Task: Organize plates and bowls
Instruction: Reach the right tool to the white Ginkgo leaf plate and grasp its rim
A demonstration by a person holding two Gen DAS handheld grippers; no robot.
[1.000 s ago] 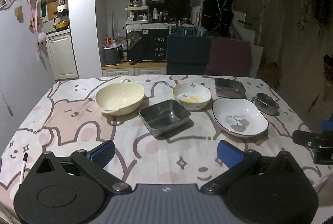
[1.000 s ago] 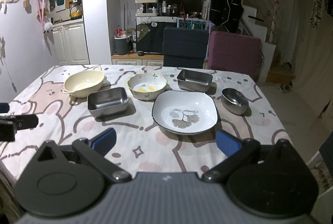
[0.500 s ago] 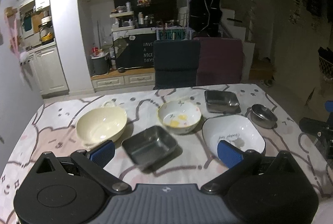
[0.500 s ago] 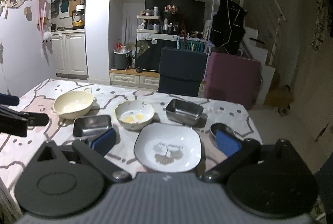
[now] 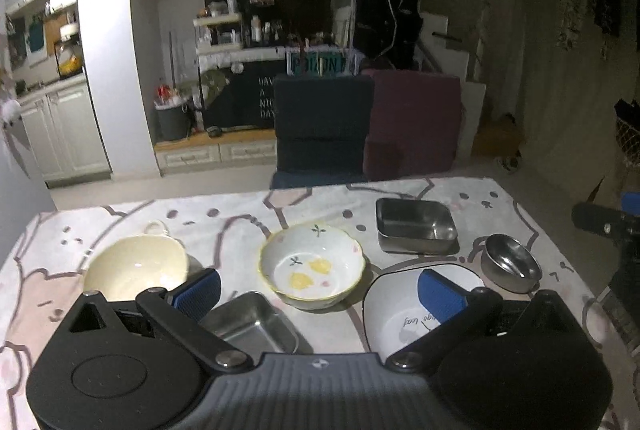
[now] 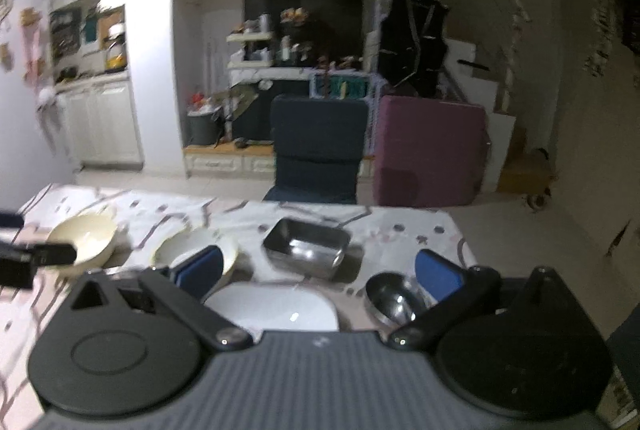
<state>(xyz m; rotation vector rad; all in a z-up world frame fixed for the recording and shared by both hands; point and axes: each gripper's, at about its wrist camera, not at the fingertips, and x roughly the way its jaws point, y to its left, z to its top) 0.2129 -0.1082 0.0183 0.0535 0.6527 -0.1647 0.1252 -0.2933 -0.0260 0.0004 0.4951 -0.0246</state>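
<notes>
— Both jaws gape wide, left gripper (image 5: 318, 288) and right gripper (image 6: 318, 270) holding nothing.
— And the dishes?
— Crowded around the flowered bowl (image 5: 312, 266) on the table (image 5: 240, 218); a careless reach could knock its neighbours.

Two wrist fisheyes, near table (image 5: 240, 214) edge, facing the far kitchen; shared: flowered bowl (image 5: 312, 266), far steel tray (image 6: 306, 246).

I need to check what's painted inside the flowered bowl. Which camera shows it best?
The left wrist view: the flowered bowl sits sharp and unobstructed, showing yellow patches and small dark sprigs inside. In the right wrist view the same bowl is blurred and partly hidden behind a finger of the right gripper.
</notes>
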